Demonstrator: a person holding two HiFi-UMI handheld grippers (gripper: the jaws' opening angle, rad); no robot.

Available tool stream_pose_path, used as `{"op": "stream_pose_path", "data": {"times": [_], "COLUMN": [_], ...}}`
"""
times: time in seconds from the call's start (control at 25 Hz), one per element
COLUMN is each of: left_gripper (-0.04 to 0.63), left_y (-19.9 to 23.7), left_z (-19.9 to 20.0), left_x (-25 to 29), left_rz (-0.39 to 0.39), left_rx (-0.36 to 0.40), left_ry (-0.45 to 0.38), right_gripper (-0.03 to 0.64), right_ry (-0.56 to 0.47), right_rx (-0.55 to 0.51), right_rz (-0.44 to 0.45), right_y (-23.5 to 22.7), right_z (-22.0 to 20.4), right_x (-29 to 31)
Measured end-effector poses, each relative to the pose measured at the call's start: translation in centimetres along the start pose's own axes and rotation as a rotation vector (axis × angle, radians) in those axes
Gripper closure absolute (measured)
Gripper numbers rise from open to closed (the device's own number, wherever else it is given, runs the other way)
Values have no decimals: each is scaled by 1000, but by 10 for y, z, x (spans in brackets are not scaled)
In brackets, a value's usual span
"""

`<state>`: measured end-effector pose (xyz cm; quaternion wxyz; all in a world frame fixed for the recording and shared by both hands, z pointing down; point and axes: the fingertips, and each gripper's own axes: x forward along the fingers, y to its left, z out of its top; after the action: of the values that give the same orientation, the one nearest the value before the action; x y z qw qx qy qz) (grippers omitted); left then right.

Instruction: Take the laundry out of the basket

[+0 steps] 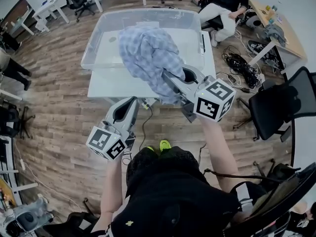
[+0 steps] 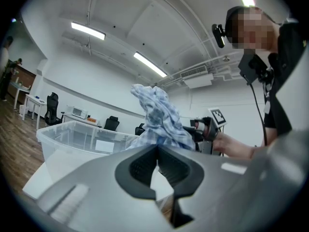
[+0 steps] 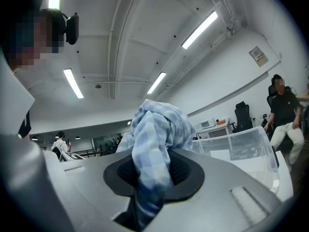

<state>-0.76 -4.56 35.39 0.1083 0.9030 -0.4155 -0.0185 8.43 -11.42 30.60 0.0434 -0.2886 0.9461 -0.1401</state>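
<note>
Head view: your right gripper (image 1: 170,83) holds the blue checked cloth (image 1: 148,53) bunched up over the near right part of the clear basket (image 1: 98,43). Your left gripper (image 1: 131,105) hangs nearer you and to the left, apart from the cloth.

Left gripper view: its jaws meet on nothing.

Right gripper view: the jaws are nearly together, pinching a fold of cloth.

I judge you're mid-lift. Next, carry the trailing cloth clear of the near rim.
</note>
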Motion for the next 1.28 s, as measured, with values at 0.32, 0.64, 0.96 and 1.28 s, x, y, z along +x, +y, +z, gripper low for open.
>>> {"op": "stream_pose_path", "data": {"times": [0.32, 0.64, 0.96, 1.28], "left_gripper": [600, 600, 600, 600], "left_y": [-21, -33, -53, -74], "left_z": [-12, -5, -19, -25], "left_x": [-50, -99, -156, -178], "left_rz": [-51, -72, -102, -135], "left_rx": [2, -6, -19, -14], "left_ry": [-8, 7, 2, -5], "right_gripper": [534, 532, 531, 531], "right_ry": [30, 55, 68, 61], "right_rx": [13, 54, 67, 49], "right_rz": [-19, -66, -98, -130], "right_y": [63, 107, 164, 186], "right_z": [-44, -69, -102, -115], "right_x": [-16, -31, -55, -73]}}
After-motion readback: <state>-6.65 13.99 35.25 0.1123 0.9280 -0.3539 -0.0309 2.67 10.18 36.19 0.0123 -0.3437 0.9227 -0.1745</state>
